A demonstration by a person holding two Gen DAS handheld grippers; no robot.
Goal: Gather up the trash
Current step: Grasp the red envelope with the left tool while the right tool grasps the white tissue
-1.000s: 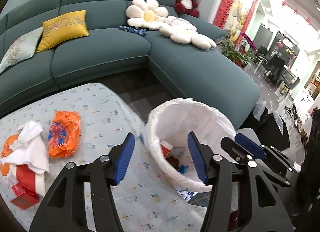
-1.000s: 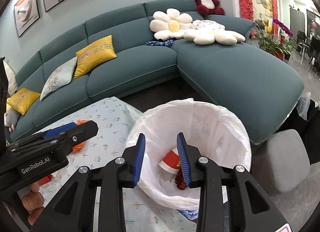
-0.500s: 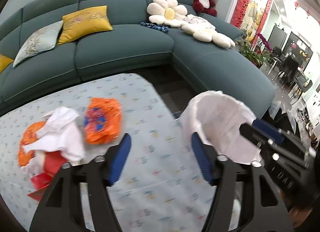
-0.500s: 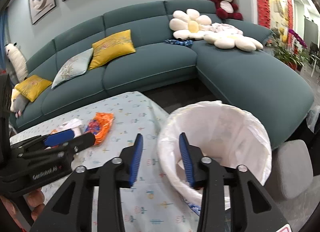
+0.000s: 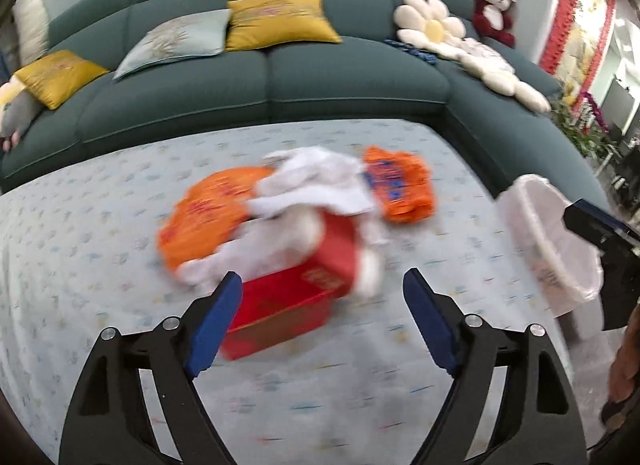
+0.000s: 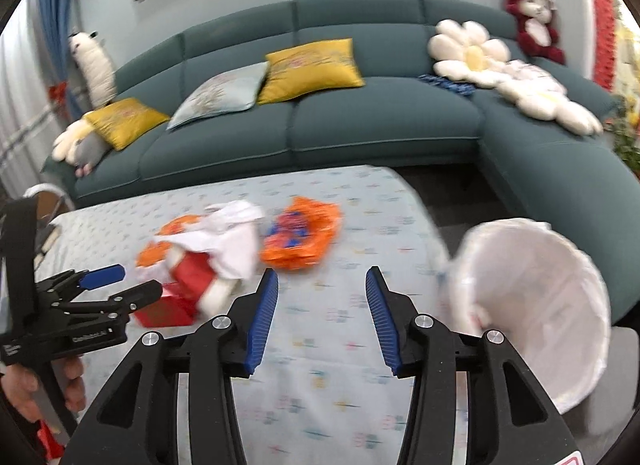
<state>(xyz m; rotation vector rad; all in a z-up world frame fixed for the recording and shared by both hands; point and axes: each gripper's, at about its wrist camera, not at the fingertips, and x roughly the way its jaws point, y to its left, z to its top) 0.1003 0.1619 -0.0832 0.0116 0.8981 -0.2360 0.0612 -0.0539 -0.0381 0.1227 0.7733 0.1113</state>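
A pile of trash lies on the patterned table (image 5: 100,249): a red carton (image 5: 296,297), crumpled white paper (image 5: 316,181), an orange wrapper (image 5: 208,213) at its left and an orange-blue wrapper (image 5: 400,185) at its right. My left gripper (image 5: 322,321) is open and empty, just short of the red carton. My right gripper (image 6: 322,305) is open and empty over bare table, right of the pile (image 6: 208,249) and near the orange-blue wrapper (image 6: 300,233). The white-lined bin (image 6: 532,305) stands at the table's right edge; it also shows in the left wrist view (image 5: 548,237).
A teal corner sofa (image 6: 360,125) with yellow and pale cushions, flower pillows and plush toys runs behind the table. A dark floor gap (image 6: 448,197) separates table and sofa. The left gripper's body (image 6: 72,313) shows at the left of the right wrist view.
Both grippers swung left, away from the bin and toward the trash pile. The right jaws opened wider. The left gripper now faces the red carton.
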